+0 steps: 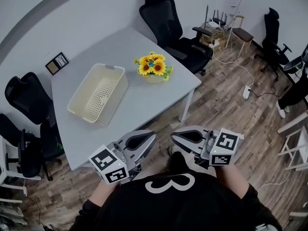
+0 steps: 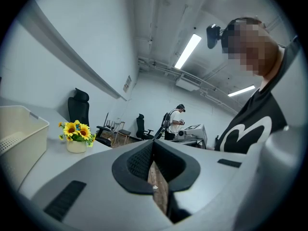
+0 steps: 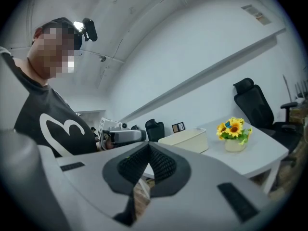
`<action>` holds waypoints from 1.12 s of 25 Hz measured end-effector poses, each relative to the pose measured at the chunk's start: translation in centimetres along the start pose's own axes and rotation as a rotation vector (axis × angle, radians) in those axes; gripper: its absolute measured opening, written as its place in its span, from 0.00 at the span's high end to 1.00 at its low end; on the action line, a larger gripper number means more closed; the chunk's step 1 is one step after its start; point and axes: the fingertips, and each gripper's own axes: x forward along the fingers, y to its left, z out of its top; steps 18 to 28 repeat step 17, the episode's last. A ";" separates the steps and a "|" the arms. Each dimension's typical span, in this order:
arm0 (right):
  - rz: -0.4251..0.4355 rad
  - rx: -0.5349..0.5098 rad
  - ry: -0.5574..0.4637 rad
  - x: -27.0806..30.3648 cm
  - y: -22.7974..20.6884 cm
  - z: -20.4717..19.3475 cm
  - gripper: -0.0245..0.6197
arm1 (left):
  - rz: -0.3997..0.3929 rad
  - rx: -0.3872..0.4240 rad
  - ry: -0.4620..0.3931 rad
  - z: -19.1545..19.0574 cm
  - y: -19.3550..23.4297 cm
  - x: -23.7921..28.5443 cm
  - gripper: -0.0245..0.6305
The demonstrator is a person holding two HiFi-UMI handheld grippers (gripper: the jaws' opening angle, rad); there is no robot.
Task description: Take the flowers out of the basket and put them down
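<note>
A small pot of yellow sunflowers (image 1: 154, 67) stands on the grey table (image 1: 144, 100) near its far right corner. To its left lies the cream basket (image 1: 98, 93), with nothing inside. Both grippers hang off the table's near edge, close to my body, with their tips facing each other. The left gripper (image 1: 152, 136) is shut and holds nothing, and so is the right gripper (image 1: 173, 137). The left gripper view shows the flowers (image 2: 77, 132) beside the basket (image 2: 21, 129), far beyond the shut jaws. The right gripper view shows the flowers (image 3: 234, 128), the basket (image 3: 186, 139) and the left gripper (image 3: 122, 136).
Black office chairs stand behind the table (image 1: 166, 18) and at its left (image 1: 29, 109). A small framed picture (image 1: 57, 63) lies on the table's far left. Cables and a power strip (image 1: 246, 91) cross the wooden floor at right. Another person (image 2: 176, 121) stands far back in the room.
</note>
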 end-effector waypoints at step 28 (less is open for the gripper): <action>-0.005 -0.013 0.004 -0.2 0.8 0.3 0.95 | -0.006 0.021 0.008 0.0 -0.7 0.0 0.94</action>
